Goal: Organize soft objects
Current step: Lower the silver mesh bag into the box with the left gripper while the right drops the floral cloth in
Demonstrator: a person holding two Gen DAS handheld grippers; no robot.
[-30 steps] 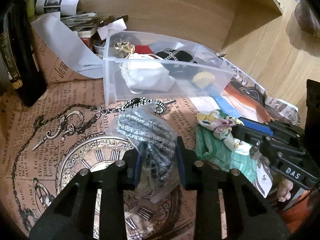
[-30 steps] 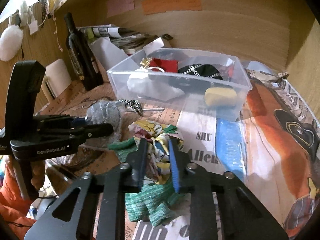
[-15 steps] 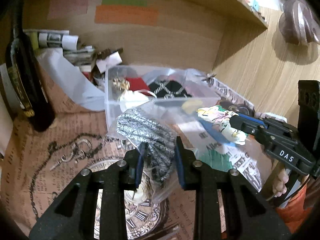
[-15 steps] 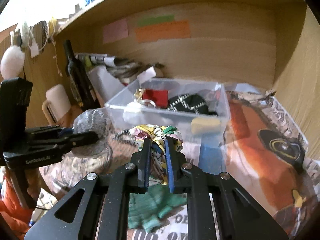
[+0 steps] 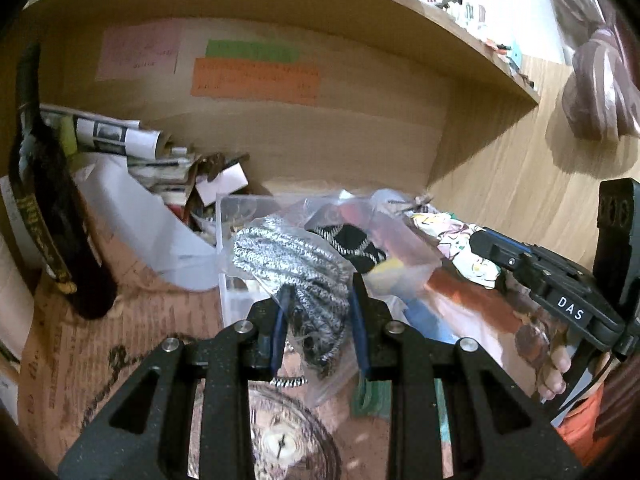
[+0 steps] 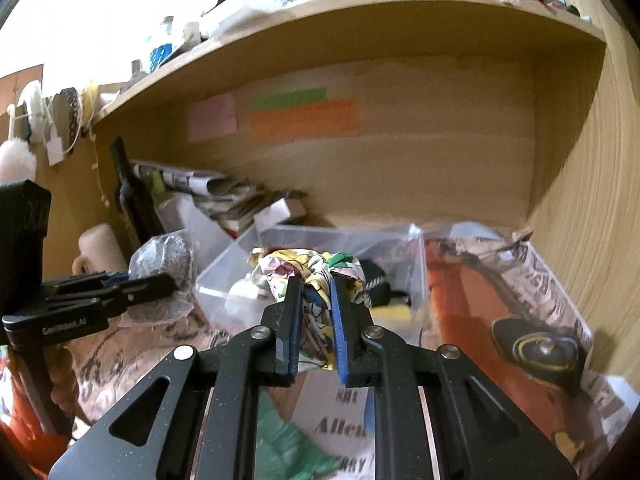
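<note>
1. The left gripper (image 5: 318,320) is clamped on a crinkled clear plastic bag of grey-and-white knitted cord (image 5: 292,264), held up in front of the clear rectangular plastic bin (image 6: 320,256).
2. The right gripper (image 6: 314,320) pinches a bunched, colourful printed cloth (image 6: 312,272) raised before the same bin.
3. Only the right wrist view shows the green ribbed fabric (image 6: 288,444) lying on the newspaper below.

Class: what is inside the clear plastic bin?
Inside the clear bin: a black patterned cloth, something red, a white bundle and a yellow piece. The held items hide the rest.
</note>
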